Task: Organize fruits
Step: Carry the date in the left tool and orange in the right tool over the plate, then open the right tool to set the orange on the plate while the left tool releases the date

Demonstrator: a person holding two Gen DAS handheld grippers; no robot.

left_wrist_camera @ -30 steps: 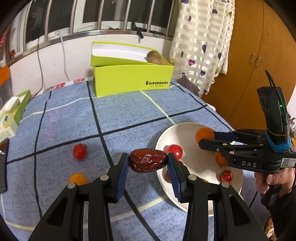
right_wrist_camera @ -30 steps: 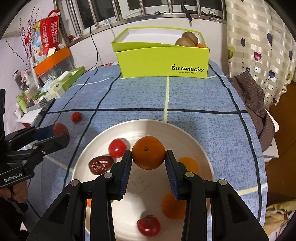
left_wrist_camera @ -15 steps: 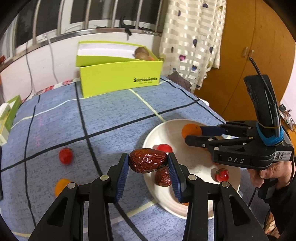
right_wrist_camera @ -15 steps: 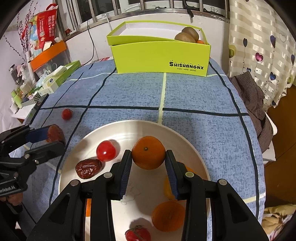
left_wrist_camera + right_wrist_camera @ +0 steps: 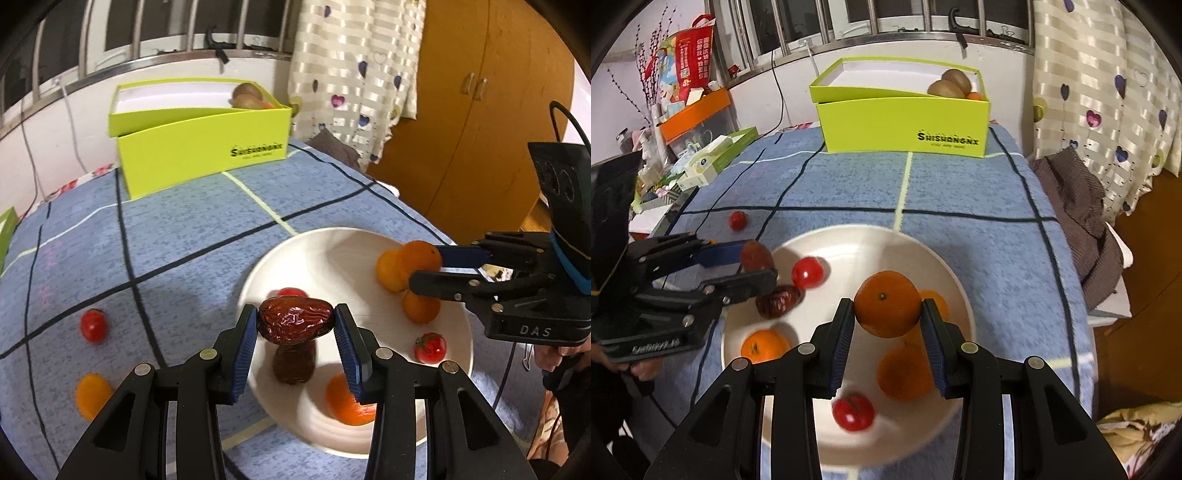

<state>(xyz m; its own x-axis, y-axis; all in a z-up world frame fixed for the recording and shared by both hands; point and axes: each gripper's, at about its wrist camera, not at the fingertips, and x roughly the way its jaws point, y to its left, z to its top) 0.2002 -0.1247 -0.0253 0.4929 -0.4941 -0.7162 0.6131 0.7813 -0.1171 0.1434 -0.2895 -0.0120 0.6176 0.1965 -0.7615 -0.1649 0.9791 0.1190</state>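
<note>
My left gripper is shut on a dark red date and holds it above the left part of the white plate. My right gripper is shut on an orange mandarin above the plate's right side. On the plate lie another date, cherry tomatoes and several mandarins. In the right wrist view the left gripper hovers at the plate's left edge. In the left wrist view the right gripper holds its mandarin over the plate's far right.
A cherry tomato and a mandarin lie on the blue checked cloth left of the plate. A lime-green box with kiwis stands at the back. Clutter and cartons line the table's left edge.
My left gripper has moved right with the date, from beside the plate to over its left part. My right gripper has shifted with the mandarin towards the plate's right side.
</note>
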